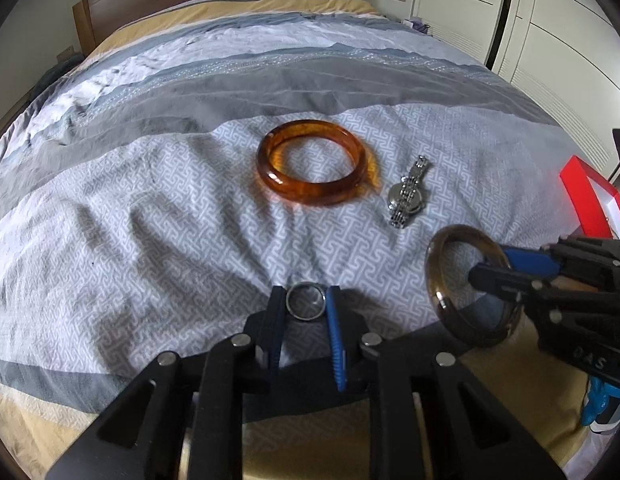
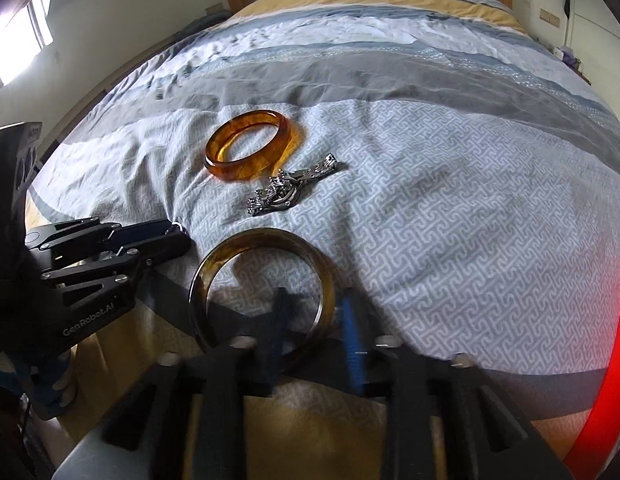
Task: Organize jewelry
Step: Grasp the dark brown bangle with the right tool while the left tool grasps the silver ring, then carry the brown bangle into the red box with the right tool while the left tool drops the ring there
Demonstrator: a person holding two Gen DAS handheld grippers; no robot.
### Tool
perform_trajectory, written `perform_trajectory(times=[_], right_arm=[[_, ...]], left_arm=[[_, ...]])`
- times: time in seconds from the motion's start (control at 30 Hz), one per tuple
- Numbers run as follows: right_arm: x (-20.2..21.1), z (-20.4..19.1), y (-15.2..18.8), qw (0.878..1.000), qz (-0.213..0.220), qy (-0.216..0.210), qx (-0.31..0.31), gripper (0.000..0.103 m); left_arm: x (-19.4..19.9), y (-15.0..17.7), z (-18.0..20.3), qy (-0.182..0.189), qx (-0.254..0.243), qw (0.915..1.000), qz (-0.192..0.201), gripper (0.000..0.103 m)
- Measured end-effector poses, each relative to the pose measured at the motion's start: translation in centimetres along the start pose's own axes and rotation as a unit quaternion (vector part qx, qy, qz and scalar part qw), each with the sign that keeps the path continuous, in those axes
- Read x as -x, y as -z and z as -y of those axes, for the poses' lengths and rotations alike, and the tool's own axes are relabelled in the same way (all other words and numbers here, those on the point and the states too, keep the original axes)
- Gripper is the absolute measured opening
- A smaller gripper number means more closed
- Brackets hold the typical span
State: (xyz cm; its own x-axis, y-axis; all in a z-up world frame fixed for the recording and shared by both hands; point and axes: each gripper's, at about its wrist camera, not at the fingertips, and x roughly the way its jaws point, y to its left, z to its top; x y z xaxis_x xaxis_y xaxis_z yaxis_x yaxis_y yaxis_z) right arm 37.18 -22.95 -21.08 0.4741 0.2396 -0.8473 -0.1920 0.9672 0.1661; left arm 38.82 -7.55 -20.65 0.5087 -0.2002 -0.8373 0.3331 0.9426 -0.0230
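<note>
Two bracelets, a ring and a watch (image 1: 408, 191): left tongs (image 1: 306, 300) pinch the ring (image 1: 305, 300), right tongs (image 2: 316, 312) grip the dark bracelet (image 2: 262, 296) by its rim. Ahead lies the amber bracelet (image 1: 313, 168) on open bed (image 1: 150, 200). Only the left view shows the red box (image 1: 590, 196) clearly at the bed's edge

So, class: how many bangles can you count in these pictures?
2. The amber bangle lies on the bed beside the watch; the dark bangle is held in the right gripper.
</note>
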Motion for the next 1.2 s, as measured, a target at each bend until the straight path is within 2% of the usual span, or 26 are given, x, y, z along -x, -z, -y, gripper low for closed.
perform_trajectory(times=[0.03,0.3,0.63,0.77,0.9,1.07,1.2], right_arm=[[0.1,0.1,0.0,1.0,0.002,-0.002,-0.003,0.01],[3.9,0.2,0.3,0.999,0.037,-0.001,-0.019,0.009],[12.8,0.8,0.8,0.994,0.095,0.028,-0.039,0.009],[16.5,2.8,2.2,0.991,0.111,0.052,-0.055,0.009],[19.7,6.7,4.5,0.986,0.119,0.083,-0.085,0.009],[22.4,12.3,7.4,0.977,0.122,0.124,-0.121,0.009],[22.9,16.2,9.6,0.972,0.114,0.145,-0.148,0.009]], left_arm=[[0.2,0.1,0.0,-0.001,0.001,1.0,0.0,0.019],[2.8,0.6,-0.1,-0.013,0.01,0.9999,0.002,0.019],[9.4,0.1,1.2,0.003,0.013,0.9991,0.041,0.019],[11.8,-0.6,4.1,0.023,-0.003,0.9982,0.055,0.019],[12.7,-1.2,8.3,0.053,-0.025,0.9966,0.059,0.019],[12.4,-1.6,15.2,0.099,-0.062,0.9917,0.054,0.019],[11.5,-1.8,20.5,0.136,-0.086,0.9858,0.047,0.019]])
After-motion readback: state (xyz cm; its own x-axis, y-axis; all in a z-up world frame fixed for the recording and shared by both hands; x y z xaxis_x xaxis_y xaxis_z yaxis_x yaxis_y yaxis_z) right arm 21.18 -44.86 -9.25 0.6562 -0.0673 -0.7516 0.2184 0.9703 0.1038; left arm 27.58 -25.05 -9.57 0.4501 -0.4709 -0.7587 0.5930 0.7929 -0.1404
